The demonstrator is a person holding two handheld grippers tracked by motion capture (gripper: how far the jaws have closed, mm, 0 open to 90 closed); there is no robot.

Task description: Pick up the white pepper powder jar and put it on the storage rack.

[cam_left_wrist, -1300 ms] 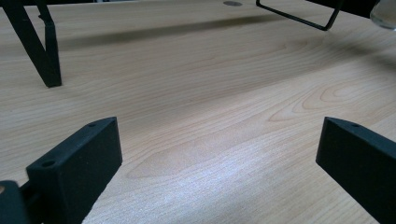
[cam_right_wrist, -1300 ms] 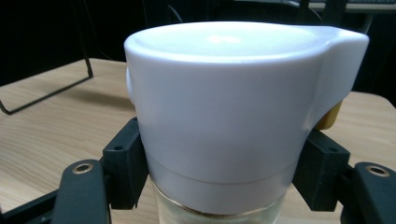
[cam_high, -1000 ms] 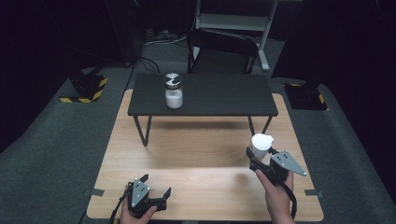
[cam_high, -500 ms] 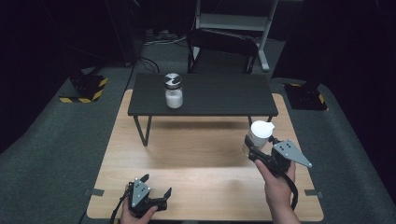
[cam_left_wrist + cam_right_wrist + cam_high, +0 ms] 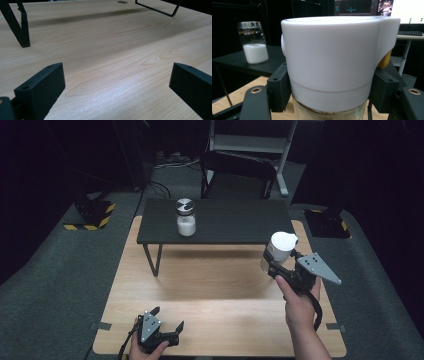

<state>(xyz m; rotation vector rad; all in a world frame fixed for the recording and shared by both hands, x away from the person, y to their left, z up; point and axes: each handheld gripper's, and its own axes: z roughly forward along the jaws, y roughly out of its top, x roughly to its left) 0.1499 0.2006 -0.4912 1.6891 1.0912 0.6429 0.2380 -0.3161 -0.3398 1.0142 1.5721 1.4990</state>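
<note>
My right gripper point(image 5: 274, 265) is shut on a jar with a wide white cap point(image 5: 278, 248) and holds it in the air over the right side of the wooden table point(image 5: 210, 285). In the right gripper view the white-capped jar point(image 5: 332, 62) stands upright between the two black jaws, its glass body showing below the cap. A glass jar with a metal lid and white powder point(image 5: 185, 217) stands on the low black table point(image 5: 225, 227); the same powder jar point(image 5: 253, 42) is at the upper left of the right gripper view. My left gripper point(image 5: 167, 320) rests open near the table's front edge, jaws wide apart over bare wood point(image 5: 112, 75).
The low black table's thin metal legs point(image 5: 21, 27) stand on the wood ahead of the left gripper. A black chair point(image 5: 237, 175) and a grey stand are behind the tables. Yellow-and-black floor markers point(image 5: 90, 217) lie at the left.
The right gripper has risen with the white-capped jar and moved a little toward the black table. The left gripper has stayed where it was.
</note>
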